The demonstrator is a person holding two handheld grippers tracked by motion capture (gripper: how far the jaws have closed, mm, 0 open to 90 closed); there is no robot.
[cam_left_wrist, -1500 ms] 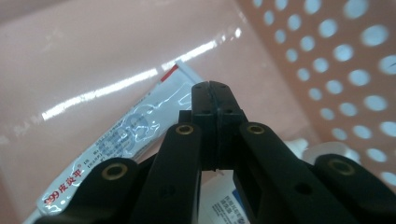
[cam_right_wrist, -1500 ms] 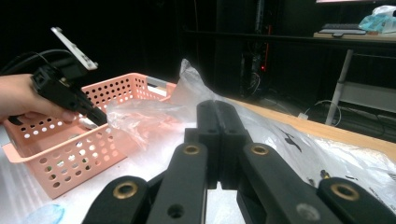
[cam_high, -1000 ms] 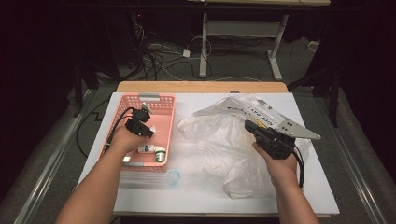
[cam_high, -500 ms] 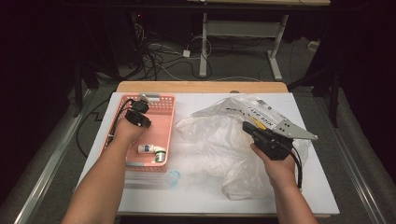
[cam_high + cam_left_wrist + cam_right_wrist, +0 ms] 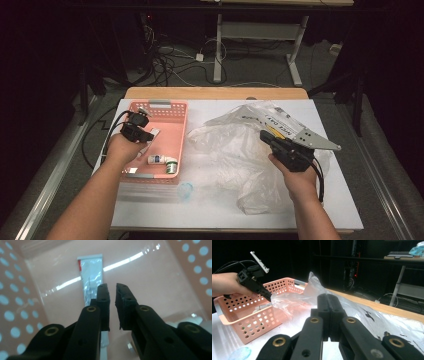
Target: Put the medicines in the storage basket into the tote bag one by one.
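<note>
My left gripper (image 5: 142, 135) hangs over the pink basket (image 5: 170, 106). Its jaws (image 5: 112, 287) have just been opening and stand a narrow gap apart with nothing between them. A silver-white tube with a red band (image 5: 91, 277) lies flat on the basket floor just past the tips. A small white bottle with a green cap (image 5: 161, 160) lies at the basket's near end. My right gripper (image 5: 265, 136) rests on the crumpled clear plastic bag (image 5: 235, 150), jaws pressed together (image 5: 328, 298). I cannot tell whether film is pinched between them.
A printed card (image 5: 277, 124) shows through the bag's far side. A small bluish cap (image 5: 185, 190) lies on the white table (image 5: 330, 210) in front of the basket. From the right gripper view, the left gripper (image 5: 268, 297) reaches into the basket (image 5: 249, 325).
The left hand went toward the basket's far end, then came back and to the left. Its jaws have parted slightly. The right hand has stayed put.
</note>
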